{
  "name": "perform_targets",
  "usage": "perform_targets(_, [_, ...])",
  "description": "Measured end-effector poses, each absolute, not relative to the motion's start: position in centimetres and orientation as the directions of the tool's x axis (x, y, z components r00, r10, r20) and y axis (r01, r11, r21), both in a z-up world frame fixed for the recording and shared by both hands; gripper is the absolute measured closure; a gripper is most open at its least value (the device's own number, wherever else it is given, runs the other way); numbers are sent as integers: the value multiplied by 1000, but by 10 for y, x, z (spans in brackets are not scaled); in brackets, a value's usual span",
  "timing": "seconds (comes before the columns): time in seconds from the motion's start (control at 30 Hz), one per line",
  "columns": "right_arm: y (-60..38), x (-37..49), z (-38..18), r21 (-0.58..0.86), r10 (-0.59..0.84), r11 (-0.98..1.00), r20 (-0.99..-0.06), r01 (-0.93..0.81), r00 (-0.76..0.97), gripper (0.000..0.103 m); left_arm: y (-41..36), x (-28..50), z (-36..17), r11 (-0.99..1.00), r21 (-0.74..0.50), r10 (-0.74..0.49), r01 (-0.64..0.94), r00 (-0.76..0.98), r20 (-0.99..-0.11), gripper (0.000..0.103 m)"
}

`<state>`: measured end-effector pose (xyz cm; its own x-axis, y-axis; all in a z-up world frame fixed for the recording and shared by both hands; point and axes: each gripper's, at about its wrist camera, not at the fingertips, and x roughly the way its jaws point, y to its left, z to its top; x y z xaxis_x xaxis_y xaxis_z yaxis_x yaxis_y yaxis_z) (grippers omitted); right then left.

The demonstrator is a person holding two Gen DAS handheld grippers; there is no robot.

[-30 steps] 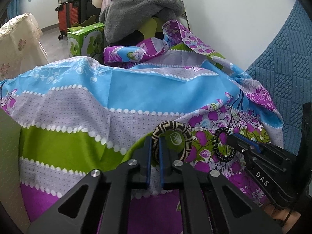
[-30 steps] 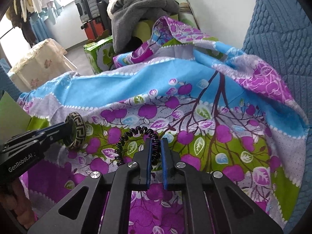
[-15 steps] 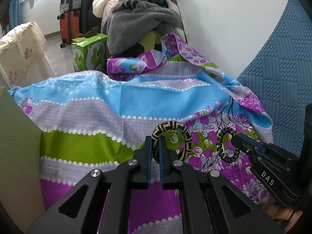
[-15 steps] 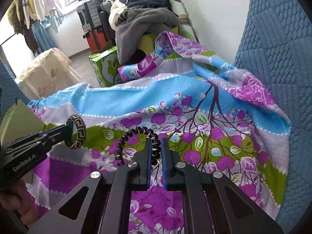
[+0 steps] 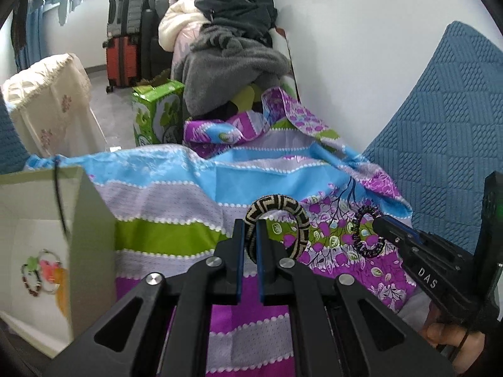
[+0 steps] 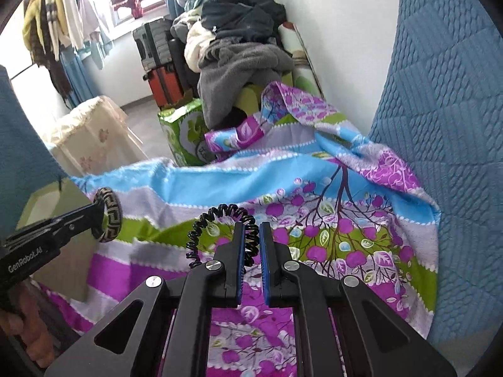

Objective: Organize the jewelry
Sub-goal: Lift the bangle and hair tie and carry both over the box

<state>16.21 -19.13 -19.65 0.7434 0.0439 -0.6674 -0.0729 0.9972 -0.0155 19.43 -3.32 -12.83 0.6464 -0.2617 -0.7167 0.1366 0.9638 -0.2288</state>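
Note:
My left gripper (image 5: 250, 229) is shut on a black-and-cream patterned bangle (image 5: 279, 207), held in the air above the flowered bedsheet (image 5: 176, 194). That bangle (image 6: 110, 216) also shows at the left of the right wrist view, at the left gripper's tip (image 6: 97, 216). My right gripper (image 6: 251, 235) is shut on a black spiral hair tie (image 6: 220, 216); the hair tie (image 5: 366, 232) hangs at the right gripper's tip (image 5: 378, 221) in the left wrist view. An open pale-green box (image 5: 91, 220) at the left holds bead bracelets (image 5: 41, 270).
The colourful sheet (image 6: 314, 188) covers the surface below both grippers. A blue quilted cushion (image 5: 440, 132) rises at the right. Behind stand a green carton (image 5: 157, 116), a pile of clothes (image 5: 232, 53), suitcases (image 5: 125, 50) and a cream covered stand (image 5: 50, 100).
Both grippers have risen with their rings still held, so the sheet looks further away. The pale-green box with bracelets has come into the left wrist view at the left.

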Motion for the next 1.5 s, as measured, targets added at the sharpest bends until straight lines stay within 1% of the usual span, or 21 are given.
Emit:
perform_targets(0.3, [-158, 138, -135, -13, 82, 994, -587, -111, 806, 96, -1, 171, -71, 974, -198, -216, 109, 707, -673, 97])
perform_targets(0.4, [-148, 134, -116, -12, 99, 992, -566, -128, 818, 96, 11, 166, -52, 972, -210, -221, 108, 728, -649, 97])
perform_targets(0.47, [-139, 133, -105, -14, 110, 990, -555, -141, 825, 96, 16, 164, -43, 978, -187, -196, 94, 730, -655, 97])
perform_targets(0.7, [-104, 131, -75, -25, 147, 982, -523, -188, 840, 96, 50, 154, -8, 980, -191, -165, 58, 773, -612, 97])
perform_targets(0.87, [-74, 135, -61, -20, 193, 972, -506, -235, 840, 96, 78, 148, 4, 982, -186, -130, 20, 789, -600, 97])
perform_targets(1.07, [-30, 136, -61, -21, 252, 952, -508, -305, 823, 96, 117, 138, 11, 985, -169, -66, -45, 798, -599, 97])
perform_targets(1.3, [17, 135, -69, -4, 332, 921, -517, -390, 789, 96, 163, 125, 5, 976, -168, 4, -135, 789, -614, 97])
perform_targets(1.5, [55, 140, -88, -5, 376, 891, -551, -454, 745, 96, 188, 122, -8, 966, -173, 44, -195, 776, -629, 97])
